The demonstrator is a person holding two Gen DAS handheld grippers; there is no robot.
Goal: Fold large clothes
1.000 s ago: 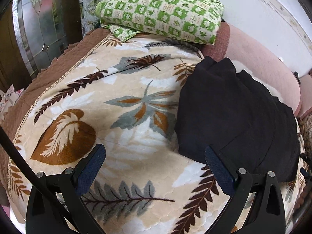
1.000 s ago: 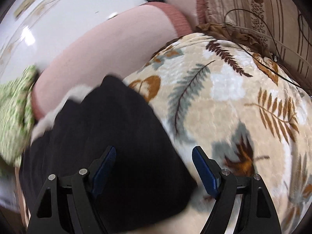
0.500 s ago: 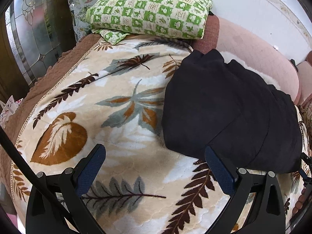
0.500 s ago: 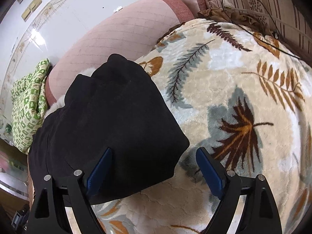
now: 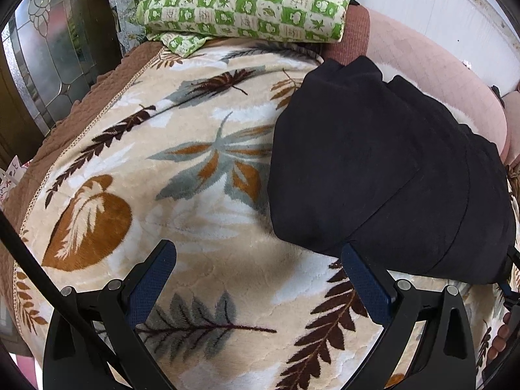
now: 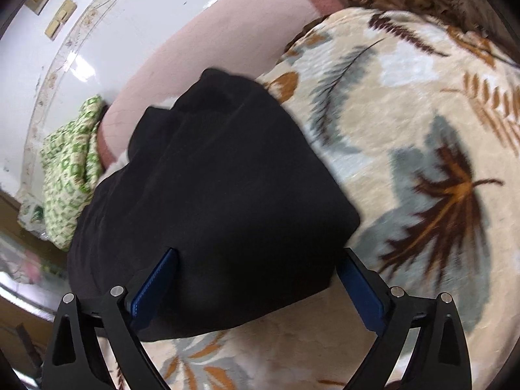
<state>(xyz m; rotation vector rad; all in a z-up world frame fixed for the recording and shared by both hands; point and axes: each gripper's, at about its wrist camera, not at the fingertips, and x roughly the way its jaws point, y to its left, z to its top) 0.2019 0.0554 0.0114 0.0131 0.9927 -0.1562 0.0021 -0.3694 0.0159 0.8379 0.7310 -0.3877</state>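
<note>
both tools released, right tool [image 6: 256, 279] just been widening over the black garment [image 6: 208, 201], nothing pinched. i'd grab the near edge evenly, left tool [image 5: 260, 276] too.

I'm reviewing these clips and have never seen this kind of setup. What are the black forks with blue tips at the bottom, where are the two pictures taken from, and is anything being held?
There is no robot here. A person holds a pair of hand-operated tongs in each hand, and a wide-angle camera on each looks forward along its two blue-padded fingers. One picture comes from the left tongs, the other from the right tongs.

Both look down on a leaf-patterned blanket covering a bed. A black garment, already folded into a compact stack, lies on it; a green checked pillow sits farther back.

Nothing is held. The left tongs stand open over the blanket. The right tongs have just been opening, with the garment's near edge between the pads but not pinched.
</note>
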